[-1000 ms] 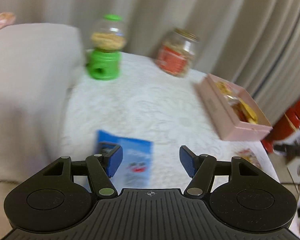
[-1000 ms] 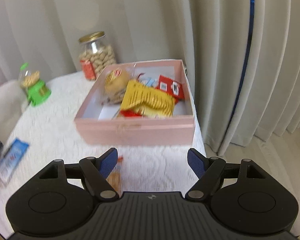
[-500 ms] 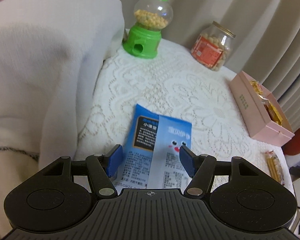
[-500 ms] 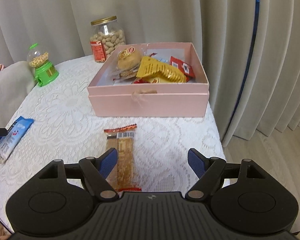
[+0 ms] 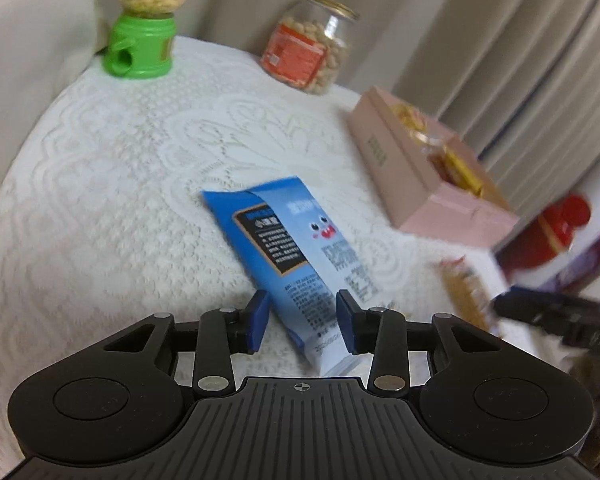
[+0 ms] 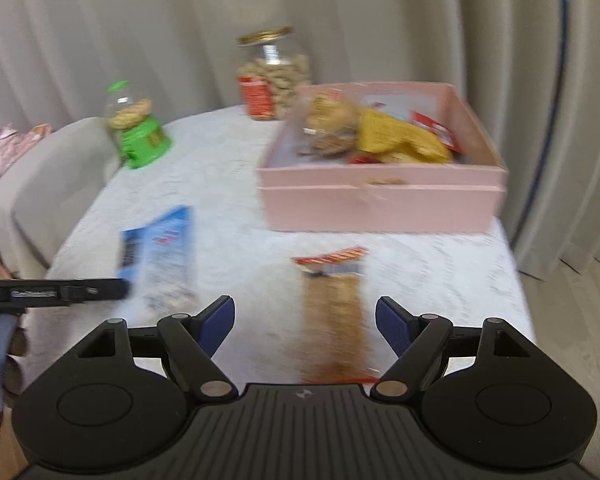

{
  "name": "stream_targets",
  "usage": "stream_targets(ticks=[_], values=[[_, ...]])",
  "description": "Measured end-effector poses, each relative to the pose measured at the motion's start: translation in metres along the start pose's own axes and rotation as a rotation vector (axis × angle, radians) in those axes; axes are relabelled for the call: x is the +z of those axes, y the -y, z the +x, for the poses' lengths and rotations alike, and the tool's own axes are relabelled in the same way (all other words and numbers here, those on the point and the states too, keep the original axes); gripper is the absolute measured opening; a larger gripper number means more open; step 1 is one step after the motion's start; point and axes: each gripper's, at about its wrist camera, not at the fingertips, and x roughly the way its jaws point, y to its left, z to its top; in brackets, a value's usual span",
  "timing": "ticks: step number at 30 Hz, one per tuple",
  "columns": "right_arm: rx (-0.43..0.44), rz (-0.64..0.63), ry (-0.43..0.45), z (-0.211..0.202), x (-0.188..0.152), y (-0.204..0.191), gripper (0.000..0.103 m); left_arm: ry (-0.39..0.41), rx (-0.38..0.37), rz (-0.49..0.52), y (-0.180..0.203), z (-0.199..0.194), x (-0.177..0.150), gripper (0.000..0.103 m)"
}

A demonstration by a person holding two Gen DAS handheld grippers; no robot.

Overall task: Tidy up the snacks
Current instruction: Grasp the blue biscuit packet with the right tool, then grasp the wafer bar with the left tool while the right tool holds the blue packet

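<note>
Both views are smeared by motion, so the print on the wrappers cannot be read, and the contents of the pink box [image 6: 380,196] read only as a yellow bag, a round biscuit pack and something red. In the left wrist view the right edge shows a dark blurred shape that cannot be identified with certainty.

The left hand-held gripper [image 5: 302,322] has its blue pads on either side of the near end of the blue snack packet [image 5: 296,248]; the jaws are narrowed around it, but whether they actually press the wrapper I cannot tell. The packet lies on the lace-covered worktop [image 5: 120,184], angled away toward the box. The right hand-held gripper [image 6: 305,324] is spread wide, with the orange cracker bar [image 6: 334,320] lying flat between its fingers, apart from both.

Compared with half a second ago, the left jaws have drawn closer together around the packet, and the right gripper has come nearer the bar. The green candy dispenser [image 5: 142,46] and peanut jar [image 5: 308,44] stand at the far edge.
</note>
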Motion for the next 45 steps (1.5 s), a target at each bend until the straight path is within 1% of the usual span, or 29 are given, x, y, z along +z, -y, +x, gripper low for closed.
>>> stream_targets(ticks=[1,3,5,8,11,12,13,14,15,17,18,19,21,24,27,29,31,34,36,37,39,40,42,45], values=[[0.012,-0.018,-0.001,0.002,0.002,-0.008,0.081,0.018,0.018,-0.018,-0.002,-0.005,-0.001,0.041],[0.041,-0.067,-0.009,0.010,0.008,-0.030,0.084,0.064,0.089,-0.036,-0.004,-0.018,-0.004,0.041],[0.066,-0.116,-0.026,0.024,0.013,-0.054,0.084,0.093,0.148,-0.037,-0.006,-0.028,-0.006,0.041],[0.134,-0.142,-0.062,0.052,0.022,-0.086,0.084,0.102,0.175,-0.025,-0.008,-0.036,-0.008,0.041],[0.184,-0.100,-0.122,0.084,0.030,-0.107,0.084,0.106,0.184,-0.019,-0.010,-0.039,-0.009,0.041],[0.177,-0.109,-0.146,0.096,0.031,-0.115,0.085,0.109,0.188,-0.020,-0.010,-0.041,-0.010,0.041],[0.144,-0.137,-0.165,0.108,0.030,-0.123,0.088,0.112,0.190,-0.021,-0.011,-0.042,-0.011,0.041],[0.118,-0.178,-0.146,0.111,0.027,-0.131,0.090,0.114,0.198,-0.021,-0.012,-0.044,-0.012,0.039],[0.090,-0.229,-0.135,0.113,0.023,-0.139,0.092,0.116,0.206,-0.020,-0.012,-0.045,-0.013,0.039],[0.055,-0.294,-0.130,0.112,0.016,-0.148,0.092,0.115,0.194,-0.023,-0.013,-0.046,-0.014,0.039],[0.043,-0.317,-0.124,0.109,0.013,-0.151,0.086,0.115,0.191,-0.022,-0.012,-0.046,-0.015,0.039],[0.040,-0.321,-0.118,0.104,0.011,-0.150,0.084,0.117,0.190,-0.016,-0.010,-0.046,-0.015,0.039],[0.031,-0.309,-0.095,0.088,0.010,-0.142,0.083,0.119,0.184,0.000,-0.005,-0.047,-0.017,0.039],[-0.013,-0.285,-0.005,0.051,0.013,-0.121,0.082,0.121,0.173,0.026,0.004,-0.048,-0.018,0.039],[-0.112,-0.250,0.092,0.015,0.015,-0.089,0.082,0.112,0.155,0.044,0.012,-0.045,-0.020,0.039],[-0.214,-0.235,0.128,0.000,0.012,-0.065,0.082,0.096,0.140,0.056,0.018,-0.041,-0.021,0.039],[-0.318,-0.215,0.138,-0.009,0.005,-0.038,0.082,0.076,0.122,0.067,0.024,-0.034,-0.024,0.039],[-0.443,-0.192,0.121,-0.009,-0.010,-0.003,0.082,0.044,0.099,0.094,0.036,-0.025,-0.028,0.039],[-0.498,-0.180,0.094,-0.002,-0.020,0.012,0.082,0.026,0.090,0.114,0.044,-0.019,-0.031,0.039],[-0.506,-0.173,0.075,0.003,-0.025,0.018,0.082,0.022,0.088,0.122,0.047,-0.018,-0.032,0.039],[-0.485,-0.149,0.046,0.011,-0.030,0.023,0.082,0.013,0.090,0.141,0.053,-0.015,-0.033,0.039],[-0.449,-0.136,0.037,0.014,-0.032,0.021,0.082,0.011,0.092,0.146,0.054,-0.015,-0.033,0.039],[-0.359,-0.122,0.030,0.018,-0.035,0.010,0.082,0.010,0.100,0.150,0.056,-0.015,-0.033,0.039],[-0.189,-0.118,0.016,0.022,-0.036,-0.013,0.082,0.012,0.107,0.152,0.057,-0.017,-0.030,0.039]])
